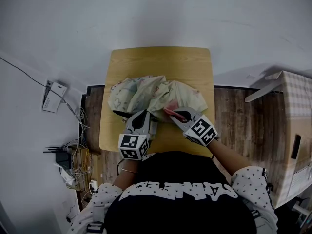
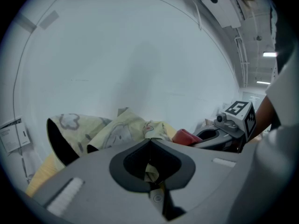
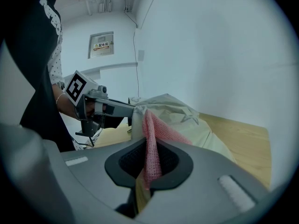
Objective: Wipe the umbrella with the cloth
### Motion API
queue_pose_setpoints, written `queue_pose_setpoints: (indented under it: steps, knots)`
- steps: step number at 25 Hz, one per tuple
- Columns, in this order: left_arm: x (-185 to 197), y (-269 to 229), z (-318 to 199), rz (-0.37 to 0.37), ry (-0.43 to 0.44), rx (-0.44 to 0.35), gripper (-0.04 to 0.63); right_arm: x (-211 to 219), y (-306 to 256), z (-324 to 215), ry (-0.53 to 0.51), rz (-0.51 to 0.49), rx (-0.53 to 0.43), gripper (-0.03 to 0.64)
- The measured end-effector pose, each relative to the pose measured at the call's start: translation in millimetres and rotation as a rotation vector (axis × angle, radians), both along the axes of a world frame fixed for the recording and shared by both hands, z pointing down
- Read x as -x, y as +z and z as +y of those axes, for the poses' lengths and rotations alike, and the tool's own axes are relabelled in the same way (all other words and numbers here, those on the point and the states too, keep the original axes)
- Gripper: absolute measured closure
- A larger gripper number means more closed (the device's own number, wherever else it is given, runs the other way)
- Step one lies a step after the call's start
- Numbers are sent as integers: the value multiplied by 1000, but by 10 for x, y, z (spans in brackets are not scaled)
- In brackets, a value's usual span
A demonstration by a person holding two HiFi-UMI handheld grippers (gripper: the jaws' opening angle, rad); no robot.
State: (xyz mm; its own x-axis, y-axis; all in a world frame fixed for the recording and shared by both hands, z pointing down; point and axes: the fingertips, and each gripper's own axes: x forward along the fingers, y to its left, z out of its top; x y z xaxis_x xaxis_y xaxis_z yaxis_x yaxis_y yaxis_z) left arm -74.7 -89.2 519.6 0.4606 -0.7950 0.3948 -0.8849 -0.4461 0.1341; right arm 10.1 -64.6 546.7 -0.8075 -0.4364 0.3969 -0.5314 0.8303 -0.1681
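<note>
Pale yellow, patterned fabric umbrella [image 1: 146,89] is lying collapsed and crumpled across the middle of the light wooden worktop [image 1: 161,62]. The left tongs [image 1: 146,113] are pressing together on a fold of its fabric at the near edge. Just to the right, the right tongs [image 1: 169,111] are pinching a pink mesh cloth [image 3: 148,139], which is draping onto the umbrella.

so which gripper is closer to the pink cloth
Right. The right gripper is shut on the cloth, holding it against the umbrella. The left gripper is apart from the cloth, off to its left, shut on the umbrella's fabric.
</note>
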Motion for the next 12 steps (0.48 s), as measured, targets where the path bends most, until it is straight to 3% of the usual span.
queue_pose_setpoints:
  steps: [12]
  knots:
    - [8, -8, 7, 4, 2, -7, 595, 86, 9, 277, -58, 8, 10, 583]
